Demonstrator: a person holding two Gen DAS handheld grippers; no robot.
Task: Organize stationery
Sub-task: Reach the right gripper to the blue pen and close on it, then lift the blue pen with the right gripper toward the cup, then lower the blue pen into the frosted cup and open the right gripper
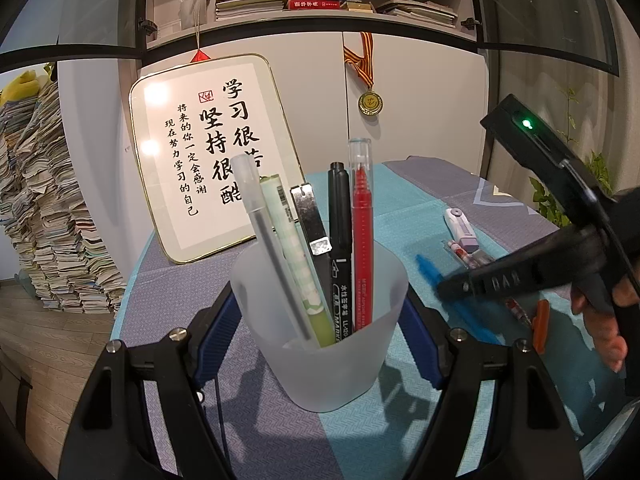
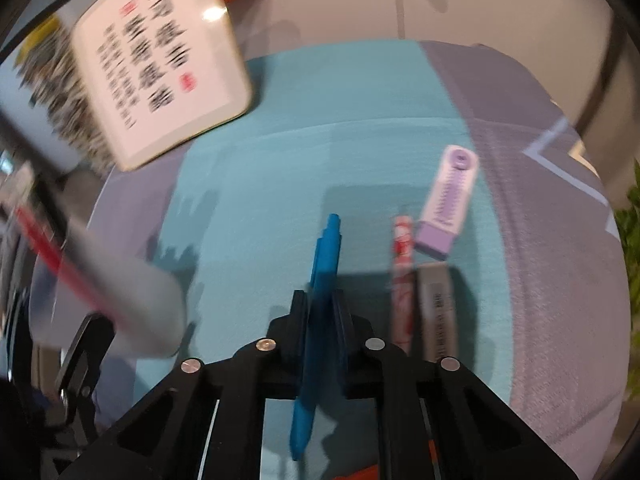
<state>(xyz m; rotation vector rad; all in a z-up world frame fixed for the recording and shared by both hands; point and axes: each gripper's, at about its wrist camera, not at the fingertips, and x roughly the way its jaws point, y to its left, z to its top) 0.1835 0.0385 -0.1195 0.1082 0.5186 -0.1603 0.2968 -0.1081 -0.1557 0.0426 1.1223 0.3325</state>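
Observation:
My left gripper (image 1: 320, 316) is shut on a frosted plastic cup (image 1: 320, 340) that stands on the table. The cup holds several pens, among them a red pen (image 1: 362, 240), a black marker (image 1: 340, 248) and a green pen (image 1: 296, 256). My right gripper (image 2: 322, 300) is shut on a blue pen (image 2: 320, 304) and holds it above the cloth. In the left wrist view the right gripper (image 1: 444, 286) with the blue pen (image 1: 430, 270) is to the right of the cup. The cup shows blurred at the left of the right wrist view (image 2: 116, 304).
On the teal and grey tablecloth (image 2: 320, 120) lie a purple correction tape (image 2: 446, 200), a red patterned pen (image 2: 402, 276) and a grey eraser-like block (image 2: 438, 312). An orange item (image 1: 541, 324) lies near the right hand. A framed calligraphy board (image 1: 212, 152) leans at the back.

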